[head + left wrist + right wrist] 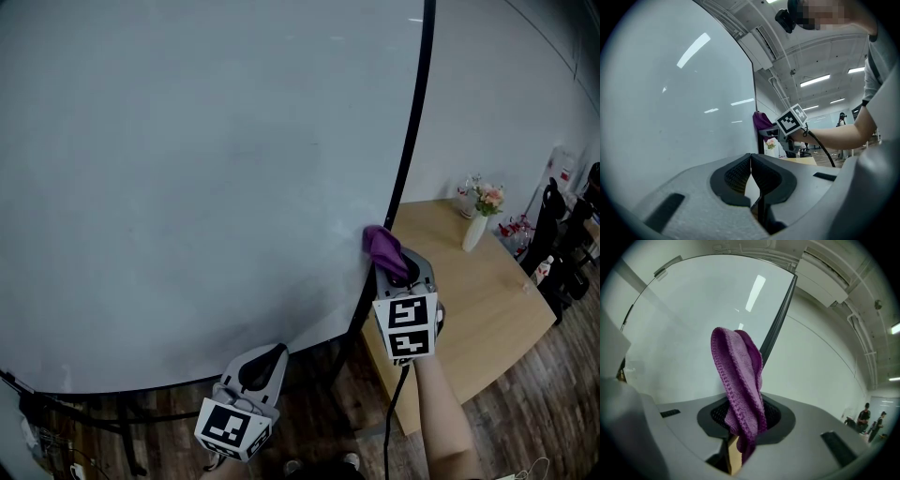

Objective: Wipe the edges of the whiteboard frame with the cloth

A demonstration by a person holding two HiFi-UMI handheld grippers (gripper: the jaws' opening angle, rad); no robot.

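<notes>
A large whiteboard (187,169) with a thin black frame (414,112) fills the head view. My right gripper (394,264) is shut on a purple cloth (382,246), which stands up between the jaws (738,380) and sits against the frame's right edge low on the board. The same cloth (761,121) shows at the frame (754,108) in the left gripper view. My left gripper (265,361) hangs lower, below the board's bottom edge, shut with nothing between its pads (740,176).
A wooden table (469,291) stands to the right of the board with a white vase of flowers (480,220) on it. Dark chairs (562,244) sit at the far right. The board's stand legs (103,422) cross the dark wooden floor at lower left.
</notes>
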